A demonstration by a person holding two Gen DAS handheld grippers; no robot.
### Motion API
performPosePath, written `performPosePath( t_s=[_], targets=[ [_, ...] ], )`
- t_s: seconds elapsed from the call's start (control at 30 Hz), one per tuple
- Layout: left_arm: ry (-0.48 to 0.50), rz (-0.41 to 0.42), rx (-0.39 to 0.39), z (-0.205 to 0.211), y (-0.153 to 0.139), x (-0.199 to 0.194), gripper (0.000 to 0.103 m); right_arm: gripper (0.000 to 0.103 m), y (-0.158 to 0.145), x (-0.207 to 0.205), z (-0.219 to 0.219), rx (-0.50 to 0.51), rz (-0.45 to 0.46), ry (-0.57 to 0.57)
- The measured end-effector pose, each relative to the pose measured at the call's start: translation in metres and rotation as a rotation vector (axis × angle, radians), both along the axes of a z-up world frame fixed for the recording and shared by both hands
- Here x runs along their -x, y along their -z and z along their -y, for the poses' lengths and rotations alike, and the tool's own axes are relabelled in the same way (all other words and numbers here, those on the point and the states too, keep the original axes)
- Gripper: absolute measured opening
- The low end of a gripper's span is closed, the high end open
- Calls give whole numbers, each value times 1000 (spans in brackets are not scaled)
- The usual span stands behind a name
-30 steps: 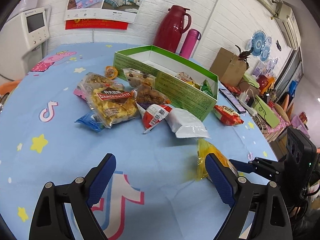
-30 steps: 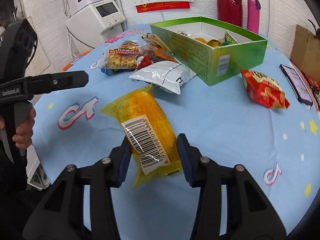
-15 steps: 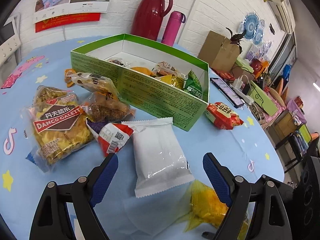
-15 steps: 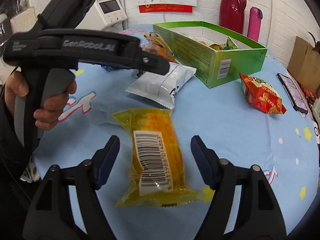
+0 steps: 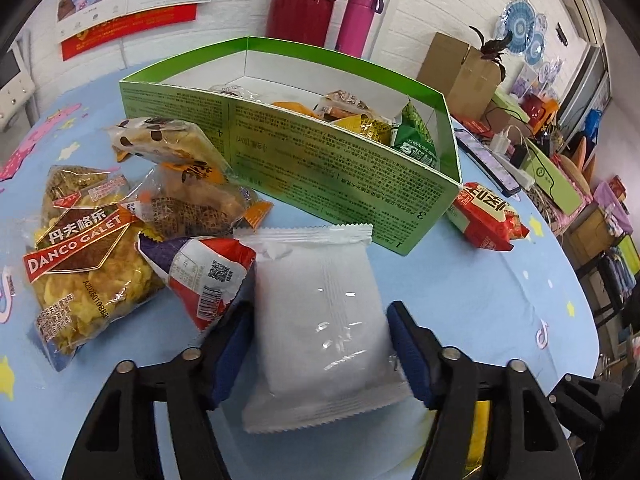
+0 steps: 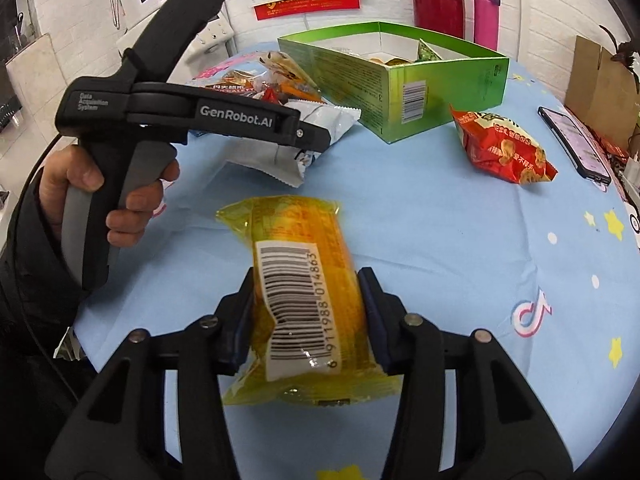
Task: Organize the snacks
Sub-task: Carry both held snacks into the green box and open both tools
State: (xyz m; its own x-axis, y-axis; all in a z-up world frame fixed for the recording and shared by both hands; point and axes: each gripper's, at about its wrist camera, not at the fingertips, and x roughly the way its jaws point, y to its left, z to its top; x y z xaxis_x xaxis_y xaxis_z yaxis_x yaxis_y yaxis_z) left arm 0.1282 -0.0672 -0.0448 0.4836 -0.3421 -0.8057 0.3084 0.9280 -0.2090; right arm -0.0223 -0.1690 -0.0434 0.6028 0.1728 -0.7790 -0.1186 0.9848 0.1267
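A white snack packet (image 5: pixel 316 300) lies flat on the blue tablecloth, in front of the green open box (image 5: pixel 320 168). My left gripper (image 5: pixel 320 340) is shut on it, a blue pad pressed to each long side. In the right wrist view that left gripper (image 6: pixel 316 138) reaches over the white packet (image 6: pixel 332 120), held by a person's hand (image 6: pixel 128 200). A yellow packet with a barcode label (image 6: pixel 304 248) sits near the table's front edge. My right gripper (image 6: pixel 308 312) is shut on its near half. Several snacks lie inside the green box (image 6: pixel 452 80).
Loose snacks lie left of the box: a Danco Galet bag (image 5: pixel 80 264), a red-and-white packet (image 5: pixel 204 276) and brown packets (image 5: pixel 192 200). A red bag (image 6: pixel 504 148) and a phone (image 6: pixel 576 144) lie to the right. A red flask (image 5: pixel 304 4) and pink bottle (image 5: pixel 356 20) stand behind.
My left gripper moved forward from bare cloth to the white packet and shut on it. My right gripper, open wide half a second ago, has shut on the yellow packet.
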Motion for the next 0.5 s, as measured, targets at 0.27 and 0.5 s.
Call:
performPosePath(
  t_s=[0.27,0.5],
  targets=[
    [31,32,37,-6,-25,23,57,43,-20,-4,8,-27,45,34],
    [42,158,76,-18,-81,36,57,43,-70,-17,14,16,181,56]
  ],
)
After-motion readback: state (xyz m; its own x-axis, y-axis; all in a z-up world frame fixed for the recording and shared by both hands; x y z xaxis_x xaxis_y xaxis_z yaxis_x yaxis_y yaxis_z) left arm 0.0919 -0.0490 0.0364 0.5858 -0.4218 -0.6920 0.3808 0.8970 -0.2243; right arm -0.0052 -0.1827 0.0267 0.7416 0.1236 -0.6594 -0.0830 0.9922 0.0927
